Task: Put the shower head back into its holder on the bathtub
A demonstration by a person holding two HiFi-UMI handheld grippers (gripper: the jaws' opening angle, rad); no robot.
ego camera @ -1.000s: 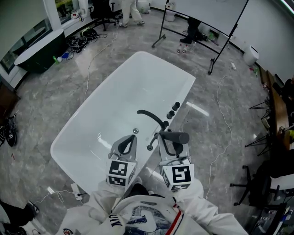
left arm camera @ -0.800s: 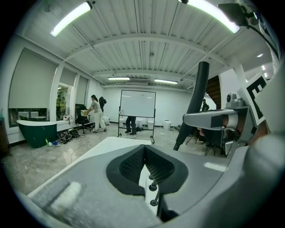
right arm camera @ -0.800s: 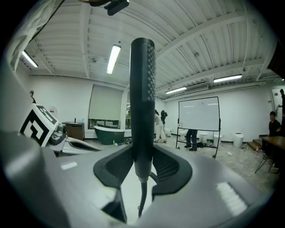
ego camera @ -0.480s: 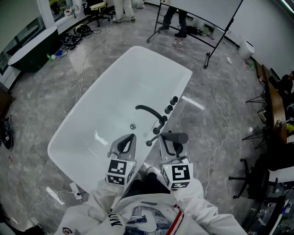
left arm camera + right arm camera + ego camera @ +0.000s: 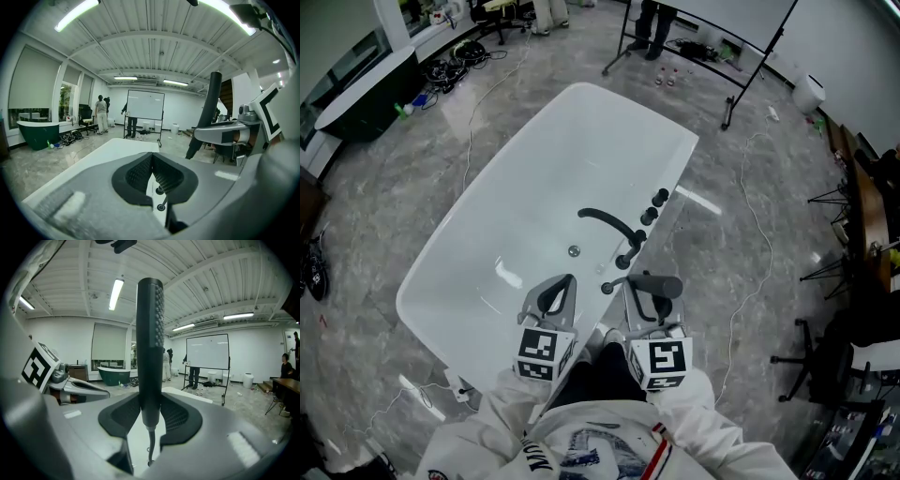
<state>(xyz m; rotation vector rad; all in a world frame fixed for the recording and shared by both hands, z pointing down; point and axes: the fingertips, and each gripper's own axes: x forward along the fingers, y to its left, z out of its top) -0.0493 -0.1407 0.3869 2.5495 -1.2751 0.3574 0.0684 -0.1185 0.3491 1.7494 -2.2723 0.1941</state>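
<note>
- Task's not done yet. The shower head (image 5: 150,333) is up in the air over the near right rim of the white bathtub (image 5: 487,234), not in its holder.
- The right gripper (image 5: 151,401) is clamped on its handle, with the hose hanging below.
- The left gripper (image 5: 151,159) has its jaws together with nothing in them.
- The holder looks like the small dark fitting (image 5: 607,289) on the rim, just left of the head. What's left is lowering it in and letting go.
- Count: one shower head, one black spout (image 5: 605,221), two grippers, one white tub.
</note>
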